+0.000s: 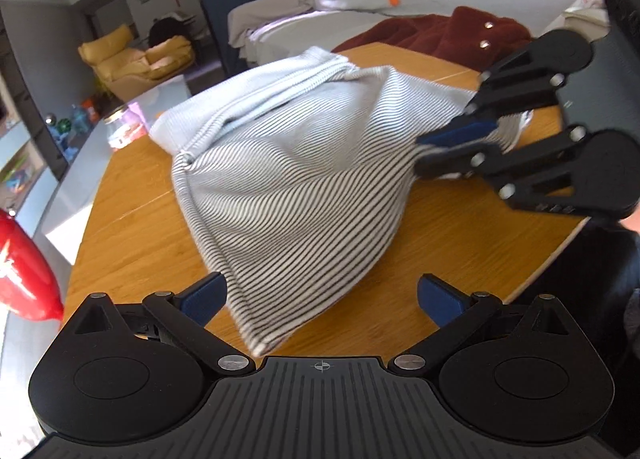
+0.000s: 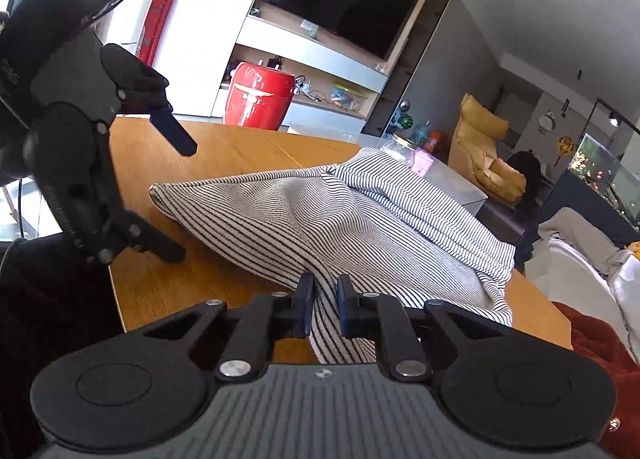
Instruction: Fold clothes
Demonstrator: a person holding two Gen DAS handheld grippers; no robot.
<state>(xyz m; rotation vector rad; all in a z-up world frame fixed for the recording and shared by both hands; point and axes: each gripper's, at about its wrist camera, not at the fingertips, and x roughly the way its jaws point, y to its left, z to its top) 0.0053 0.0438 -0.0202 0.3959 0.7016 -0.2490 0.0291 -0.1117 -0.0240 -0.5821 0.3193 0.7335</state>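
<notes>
A grey and white striped garment point(image 1: 296, 179) lies bunched on the wooden table point(image 1: 460, 243). It also shows in the right wrist view point(image 2: 360, 219). My right gripper point(image 2: 324, 299) is shut on a fold of the striped garment and lifts that edge off the table; in the left wrist view it shows at the right point(image 1: 436, 153). My left gripper point(image 1: 320, 299) is open and empty, its jaws wide apart around the garment's near corner. In the right wrist view it hangs open at the left point(image 2: 182, 199), just beside the garment's corner.
A dark red fleece garment point(image 1: 460, 31) lies at the table's far edge. A glass jar point(image 2: 404, 145) stands beyond the table. A red drum stool point(image 2: 260, 99), a grey sofa point(image 1: 400, 3) and a yellow armchair point(image 2: 484, 155) surround the table.
</notes>
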